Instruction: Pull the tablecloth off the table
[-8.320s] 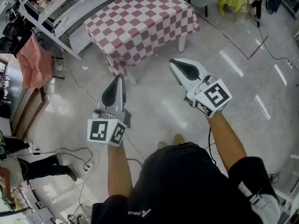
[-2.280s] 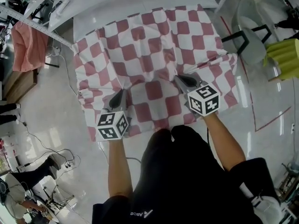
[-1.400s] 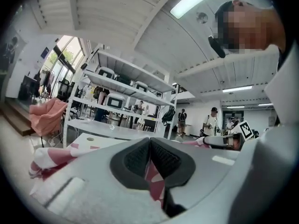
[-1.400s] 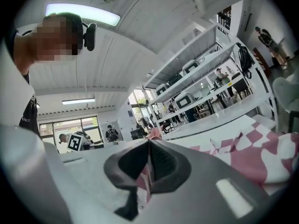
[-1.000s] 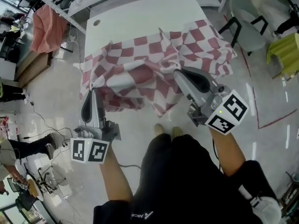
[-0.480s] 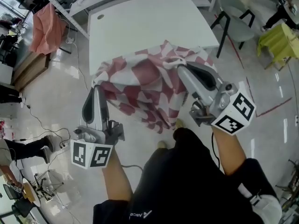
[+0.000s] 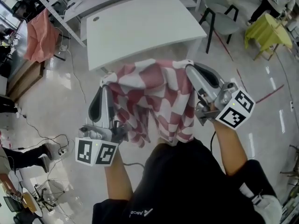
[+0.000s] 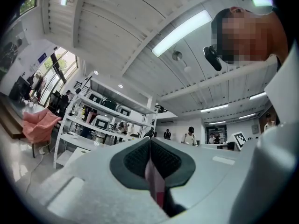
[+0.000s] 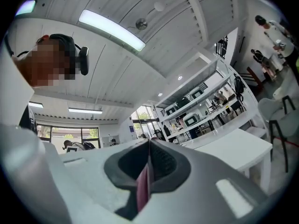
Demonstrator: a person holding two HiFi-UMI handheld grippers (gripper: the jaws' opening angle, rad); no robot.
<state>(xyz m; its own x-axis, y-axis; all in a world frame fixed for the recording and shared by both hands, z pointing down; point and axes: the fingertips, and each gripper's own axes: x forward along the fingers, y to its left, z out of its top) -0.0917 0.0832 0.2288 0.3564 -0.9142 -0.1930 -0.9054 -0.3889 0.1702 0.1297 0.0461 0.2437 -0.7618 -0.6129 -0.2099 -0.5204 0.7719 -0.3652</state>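
Note:
The red-and-white checked tablecloth hangs in the air between my two grippers, off the white table and in front of the person's body. My left gripper is shut on the cloth's left top edge; a strip of the tablecloth shows pinched between its pads. My right gripper is shut on the right top edge, with a red strip of the tablecloth between its pads. Both grippers point upward, toward the ceiling. The table top is bare.
A grey chair stands right of the table. A yellow-green draped stool is at the far right. A pink cloth hangs on a rack at the left. Cables lie on the floor at the lower left. Shelving stands behind.
The tablecloth has come fully off the table toward the person and now hangs free. Both grippers have drawn back and tilted up with it. The table top is now bare.

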